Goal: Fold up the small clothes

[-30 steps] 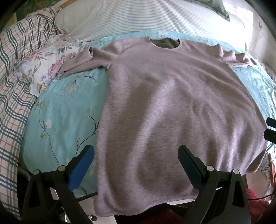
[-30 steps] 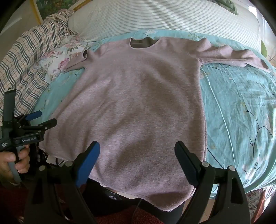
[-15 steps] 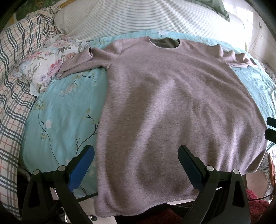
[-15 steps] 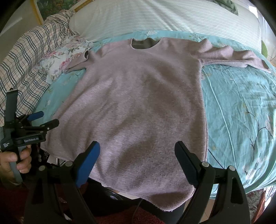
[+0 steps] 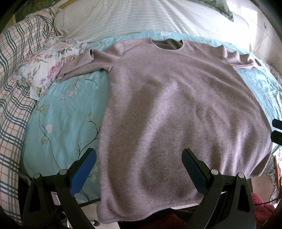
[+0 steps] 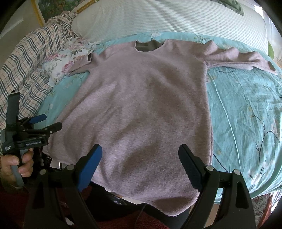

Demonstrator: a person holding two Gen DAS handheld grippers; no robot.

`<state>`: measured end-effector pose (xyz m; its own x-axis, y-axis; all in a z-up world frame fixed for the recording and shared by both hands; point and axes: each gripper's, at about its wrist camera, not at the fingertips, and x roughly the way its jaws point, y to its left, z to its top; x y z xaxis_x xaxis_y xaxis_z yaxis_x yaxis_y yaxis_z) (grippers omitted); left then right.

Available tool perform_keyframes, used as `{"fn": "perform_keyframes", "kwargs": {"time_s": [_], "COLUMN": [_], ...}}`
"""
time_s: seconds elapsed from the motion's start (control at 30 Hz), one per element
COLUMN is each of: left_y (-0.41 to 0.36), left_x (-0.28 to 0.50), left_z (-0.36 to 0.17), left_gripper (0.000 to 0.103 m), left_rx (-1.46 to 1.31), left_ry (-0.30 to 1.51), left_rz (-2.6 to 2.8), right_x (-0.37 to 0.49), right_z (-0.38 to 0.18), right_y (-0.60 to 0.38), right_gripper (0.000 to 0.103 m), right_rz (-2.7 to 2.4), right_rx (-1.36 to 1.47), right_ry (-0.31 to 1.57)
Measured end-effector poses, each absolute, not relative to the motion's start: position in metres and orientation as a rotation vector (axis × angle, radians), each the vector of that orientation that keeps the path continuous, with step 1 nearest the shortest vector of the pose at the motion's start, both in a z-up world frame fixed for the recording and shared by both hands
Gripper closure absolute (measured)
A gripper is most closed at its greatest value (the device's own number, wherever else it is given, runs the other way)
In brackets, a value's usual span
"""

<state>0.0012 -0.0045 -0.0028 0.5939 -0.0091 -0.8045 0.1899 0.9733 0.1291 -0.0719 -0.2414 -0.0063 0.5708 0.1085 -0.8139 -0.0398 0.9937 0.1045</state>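
A mauve knit sweater [image 5: 176, 109] lies flat, front up, on a turquoise floral bed sheet [image 5: 67, 116], neck toward the pillows, hem hanging over the near bed edge. It also shows in the right wrist view [image 6: 144, 109]. Its left sleeve [image 5: 79, 65] is bunched short; its right sleeve [image 6: 239, 59] stretches out to the right. My left gripper [image 5: 139, 158] is open and empty above the hem. My right gripper [image 6: 141, 155] is open and empty above the hem. The left gripper also shows from the side in the right wrist view [image 6: 47, 123], at the sweater's left edge.
A striped white pillow [image 5: 141, 15] lies behind the sweater. A plaid blanket [image 5: 15, 74] and a floral cloth [image 5: 44, 70] lie at the left. A dark red rug [image 5: 260, 209] lies below the bed edge.
Nearly nothing has changed. Both grippers stay open above the hem, with only a slight drift of the views.
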Motion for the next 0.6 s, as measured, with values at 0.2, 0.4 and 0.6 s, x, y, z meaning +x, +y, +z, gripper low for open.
{"fn": "perform_keyframes", "kwargs": {"time_s": [0.2,0.4,0.6], "left_y": [-0.004,-0.005,-0.005], "left_x": [0.002,0.005,0.011], "left_z": [0.0,0.002,0.002], "left_gripper": [0.005,0.005,0.005], "left_rx": [0.209,0.226,0.217], "left_ry": [0.923,0.949,0.935], "left_rz": [-0.122,-0.118,-0.124], "right_x": [-0.071,-0.07,-0.065], "right_z": [-0.008,-0.006,0.001], "right_y": [-0.242,-0.244,-0.256], "right_gripper": [0.015,0.015,0.015], "right_rz": [0.086,0.085,0.074], "right_rx": [0.085,0.098,0.14], "right_ry": [0.979,0.985,0.991]}}
